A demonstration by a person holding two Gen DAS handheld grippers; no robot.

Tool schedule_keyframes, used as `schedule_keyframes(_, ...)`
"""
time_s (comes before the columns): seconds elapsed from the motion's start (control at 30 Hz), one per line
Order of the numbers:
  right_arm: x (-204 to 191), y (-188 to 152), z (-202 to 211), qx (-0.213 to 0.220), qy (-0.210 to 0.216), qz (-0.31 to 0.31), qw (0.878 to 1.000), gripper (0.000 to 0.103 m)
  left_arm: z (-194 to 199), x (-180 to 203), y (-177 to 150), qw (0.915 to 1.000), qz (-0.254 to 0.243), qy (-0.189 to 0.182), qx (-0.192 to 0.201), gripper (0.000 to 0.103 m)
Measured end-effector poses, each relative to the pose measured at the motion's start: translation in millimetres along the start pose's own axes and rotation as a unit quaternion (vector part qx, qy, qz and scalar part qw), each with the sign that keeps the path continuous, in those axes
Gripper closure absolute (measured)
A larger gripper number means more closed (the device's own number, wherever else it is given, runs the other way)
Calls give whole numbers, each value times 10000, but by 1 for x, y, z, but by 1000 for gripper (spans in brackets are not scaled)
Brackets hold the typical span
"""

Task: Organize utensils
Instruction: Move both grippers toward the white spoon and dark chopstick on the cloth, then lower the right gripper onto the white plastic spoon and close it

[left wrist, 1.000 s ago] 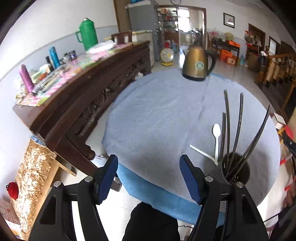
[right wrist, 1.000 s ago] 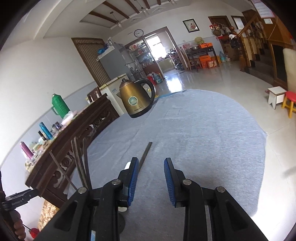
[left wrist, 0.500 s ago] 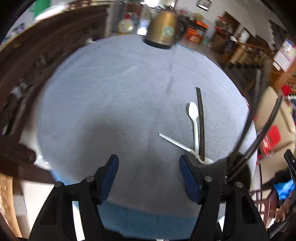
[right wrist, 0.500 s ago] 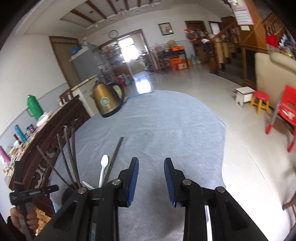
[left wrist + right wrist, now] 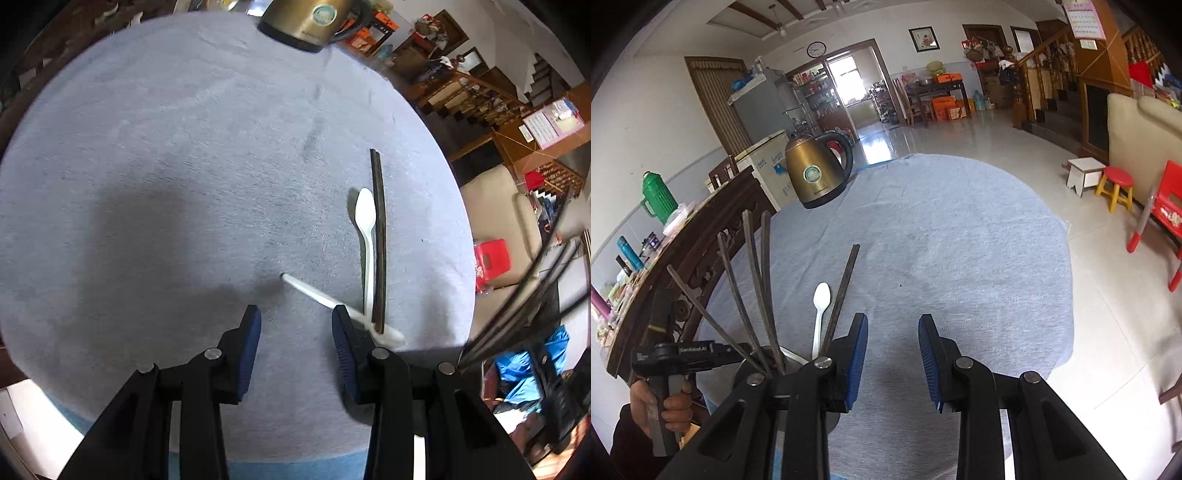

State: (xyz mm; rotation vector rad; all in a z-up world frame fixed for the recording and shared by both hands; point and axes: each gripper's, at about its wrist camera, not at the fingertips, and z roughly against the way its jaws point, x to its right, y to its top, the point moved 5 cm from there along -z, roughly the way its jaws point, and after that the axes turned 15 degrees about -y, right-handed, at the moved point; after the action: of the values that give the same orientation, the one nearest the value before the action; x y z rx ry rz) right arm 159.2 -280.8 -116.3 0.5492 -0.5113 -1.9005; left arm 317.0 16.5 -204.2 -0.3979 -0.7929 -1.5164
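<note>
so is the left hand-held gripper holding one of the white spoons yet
No, the left hand-held gripper is open with nothing between its pads, and both white spoons lie on the grey cloth beside the dark chopsticks.

Left gripper (image 5: 295,328) and right gripper (image 5: 893,338) sit low in frame, blue-padded jaws parted, both empty

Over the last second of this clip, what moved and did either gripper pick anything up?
The left gripper swung from the sideboard down over the table and narrowed its gap, now poised by the crossed white spoon. The right gripper turned right and opened wider. Neither took hold of anything. The other spoon, loose chopsticks, holder chopsticks and kettle stayed put.
</note>
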Motion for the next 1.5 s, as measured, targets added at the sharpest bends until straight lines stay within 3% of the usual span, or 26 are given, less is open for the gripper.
schedule_keyframes(0.37,25,-3,-24,-237,41,-320,9992,72,-37,-8,13,9957,890,-242,-130,64)
schedule_keyframes(0.5,36,-2,-33,-287,24,-390,9988,72,-41,-9,17,9947,1000,-235,14,77)
schedule_keyframes(0.6,41,1,-42,-342,53,-473,9983,72,-46,-12,22,9938,1097,-178,66,96)
schedule_keyframes(0.7,38,5,-57,-475,279,-455,9974,72,-48,-11,29,9941,1053,-132,228,99)
schedule_keyframes(0.8,21,12,-80,-801,905,-368,9920,72,-48,-10,34,9952,934,-49,302,101)
schedule_keyframes(0.93,-13,22,-123,-1377,1894,-163,9721,72,-37,-14,40,9947,924,-64,439,102)
schedule_keyframes(1.1,-69,38,-163,-1726,2733,239,9460,72,-19,-8,55,9948,789,24,644,102)
schedule_keyframes(1.37,-129,44,-209,-2092,2934,817,9293,72,-34,0,43,9966,787,-162,180,97)
schedule_keyframes(1.5,-151,45,-232,-2185,2743,981,9313,72,-46,4,40,9962,856,-175,2,78)
